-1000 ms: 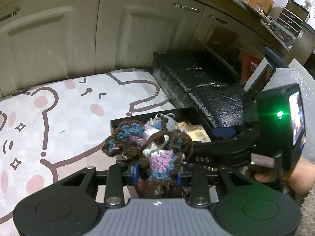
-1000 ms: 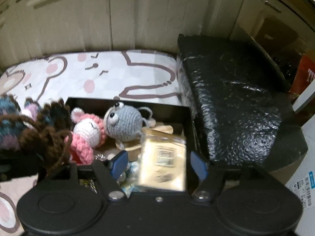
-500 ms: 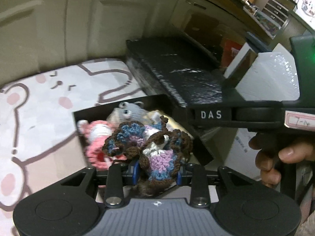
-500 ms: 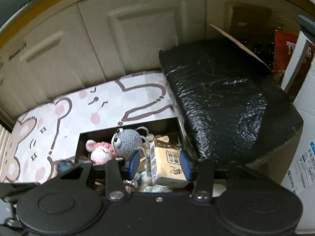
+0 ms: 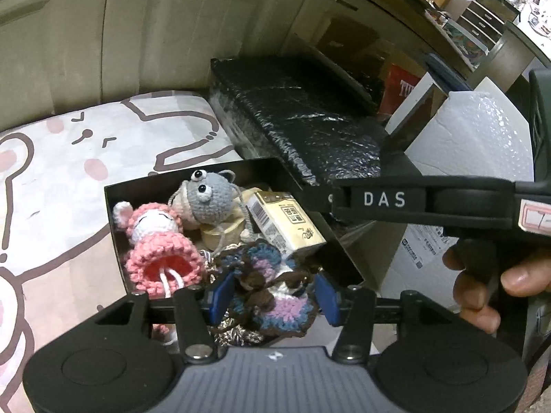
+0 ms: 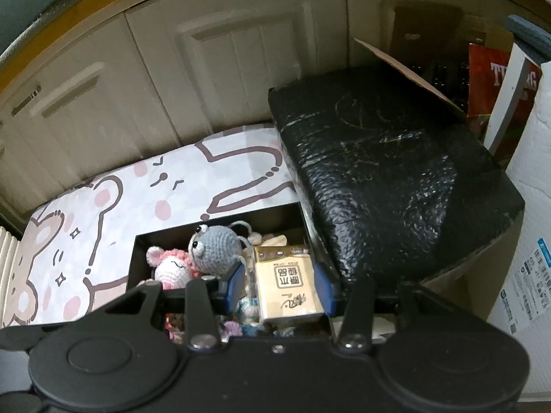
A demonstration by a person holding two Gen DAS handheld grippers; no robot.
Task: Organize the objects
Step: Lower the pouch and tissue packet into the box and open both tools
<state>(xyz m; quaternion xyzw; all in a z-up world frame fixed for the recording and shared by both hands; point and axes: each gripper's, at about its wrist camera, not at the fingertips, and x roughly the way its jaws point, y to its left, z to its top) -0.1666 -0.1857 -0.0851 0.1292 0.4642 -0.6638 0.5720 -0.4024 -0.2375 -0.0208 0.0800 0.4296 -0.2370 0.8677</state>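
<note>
A black box (image 5: 113,203) on the cartoon mat holds a grey crochet mouse (image 5: 206,196), a pink crochet doll (image 5: 158,251) and a beige tissue pack (image 5: 286,227). My left gripper (image 5: 272,294) stands open around a brown, blue and purple crochet piece (image 5: 272,296) that lies at the box's near end. My right gripper (image 6: 280,284) is open, its blue pads on either side of the tissue pack (image 6: 287,282) over the box (image 6: 137,254). The right gripper's body (image 5: 413,201) crosses the left wrist view.
A black wrapped block (image 6: 385,158) lies right of the box. White bubble-wrapped and cardboard boxes (image 5: 482,144) stand further right. Cream cabinet doors (image 6: 220,69) run behind the bear-print mat (image 6: 103,220).
My left gripper moved right and down over the box and opened; the crochet piece now lies in the box. My right gripper rose, and its jaws widened around the tissue pack.
</note>
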